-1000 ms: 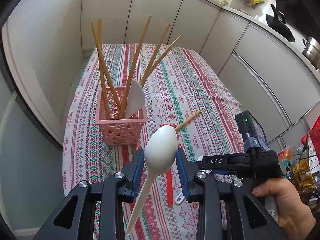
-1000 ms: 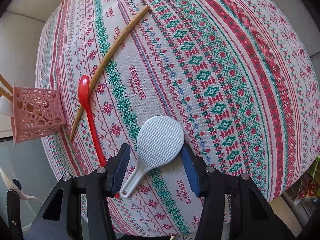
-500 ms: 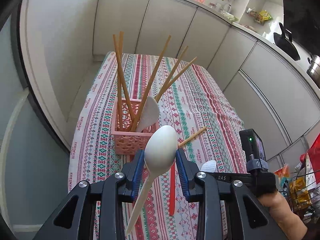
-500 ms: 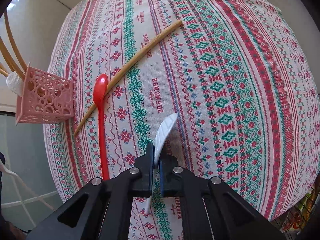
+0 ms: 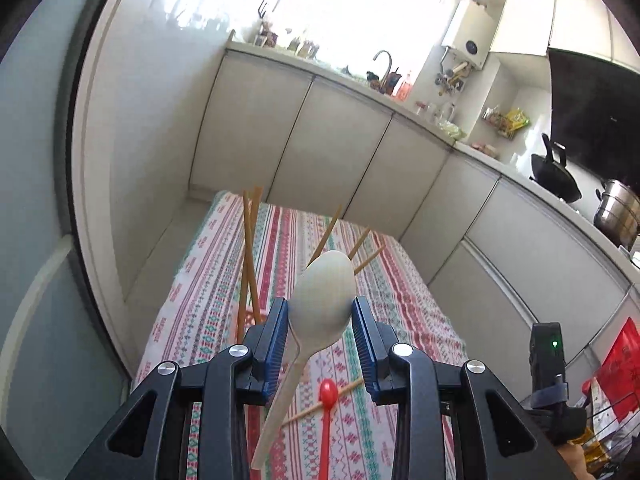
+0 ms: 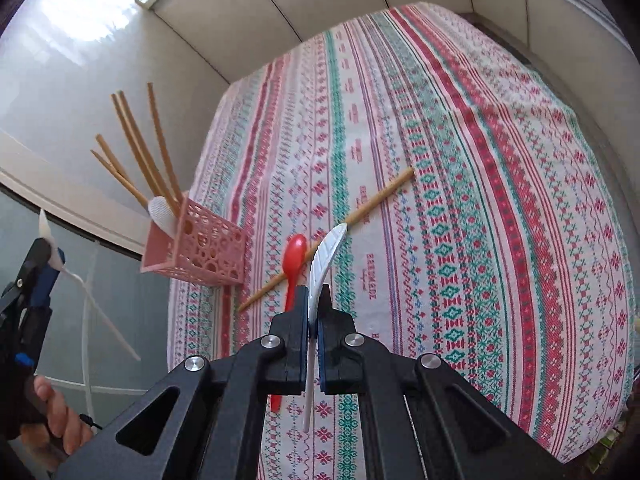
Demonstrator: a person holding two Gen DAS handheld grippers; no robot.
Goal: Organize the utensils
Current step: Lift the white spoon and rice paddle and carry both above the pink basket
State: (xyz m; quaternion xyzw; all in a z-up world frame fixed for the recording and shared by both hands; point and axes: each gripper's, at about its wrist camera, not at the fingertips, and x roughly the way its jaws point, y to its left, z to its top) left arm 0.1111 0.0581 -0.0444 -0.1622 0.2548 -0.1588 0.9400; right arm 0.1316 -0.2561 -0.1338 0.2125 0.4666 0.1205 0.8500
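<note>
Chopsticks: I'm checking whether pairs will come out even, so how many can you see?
6. Five stand in the pink basket, the chopsticks fanning above its rim. One loose chopstick lies on the tablecloth, under the red spoon. More may hide inside.

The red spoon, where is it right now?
The red spoon lies flat on the striped tablecloth, its bowl resting across a loose chopstick, just right of the pink basket in the right wrist view.
</note>
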